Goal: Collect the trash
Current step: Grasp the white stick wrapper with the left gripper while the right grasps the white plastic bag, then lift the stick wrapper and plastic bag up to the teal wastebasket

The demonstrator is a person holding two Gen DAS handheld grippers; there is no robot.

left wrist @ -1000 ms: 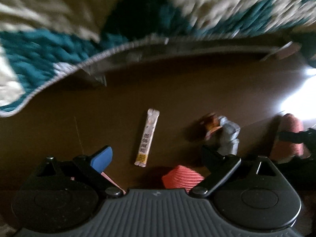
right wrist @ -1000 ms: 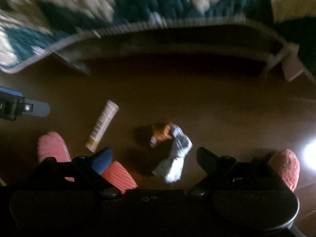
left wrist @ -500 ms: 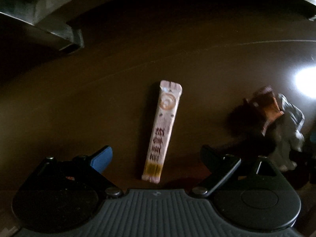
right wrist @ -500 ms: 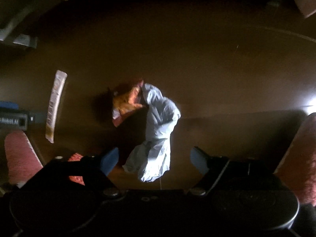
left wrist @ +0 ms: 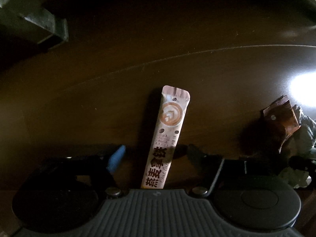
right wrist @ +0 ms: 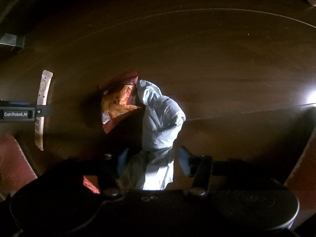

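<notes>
Nearest me, my left gripper [left wrist: 154, 154] is closing astride the oat latte sachet [left wrist: 165, 138] lying flat on the dark wooden floor [left wrist: 118, 79], pads not yet touching it. My right gripper [right wrist: 152, 160] is closing on the crumpled pale tissue [right wrist: 160, 122] (contact is hard to judge here). Just beyond lies an orange snack wrapper [right wrist: 118, 104]. I judge this the grasping step; next I must pinch firmly, then lift.

Glossy dark wood floor [left wrist: 138, 39]
</notes>
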